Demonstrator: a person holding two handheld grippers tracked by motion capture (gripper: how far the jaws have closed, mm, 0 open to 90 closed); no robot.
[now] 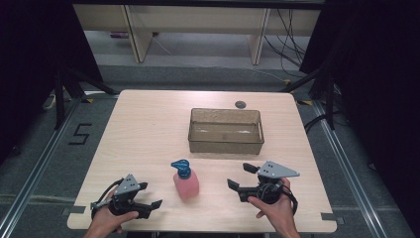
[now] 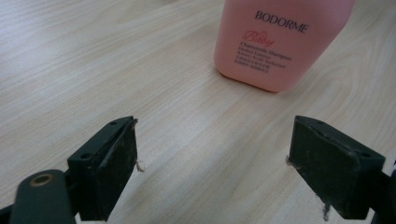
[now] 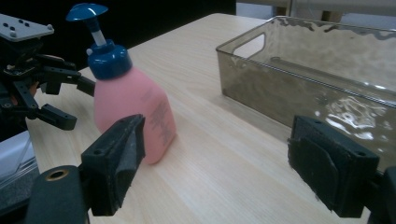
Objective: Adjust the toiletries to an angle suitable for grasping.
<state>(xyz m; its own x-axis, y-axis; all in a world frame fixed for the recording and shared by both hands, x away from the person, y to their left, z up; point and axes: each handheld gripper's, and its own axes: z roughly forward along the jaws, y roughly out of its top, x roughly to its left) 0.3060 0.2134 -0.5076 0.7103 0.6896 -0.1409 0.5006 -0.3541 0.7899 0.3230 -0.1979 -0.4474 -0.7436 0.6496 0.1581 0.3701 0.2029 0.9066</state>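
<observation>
Left tool (image 1: 151, 195) low at near-left, jaws spread wide, nothing between them, pointing right. Right tool (image 1: 240, 176) at near-right, jaws wide apart too, pointing left. Both hand-held, forearms entering from bottom edge.

On the desk (image 1: 148, 129), the shampoo pump bottle (image 1: 185, 181) stands upright near the front edge, between the 2 hand-held grippers: the left hand-held gripper (image 1: 148, 196) to its left, the right hand-held gripper (image 1: 241, 176) to its right, both apart from it. Behind the bottle, toward the far edge and slightly right, sits the plastic bin (image 1: 225, 144). A cable grommet (image 1: 240, 104) lies behind the bin.
</observation>
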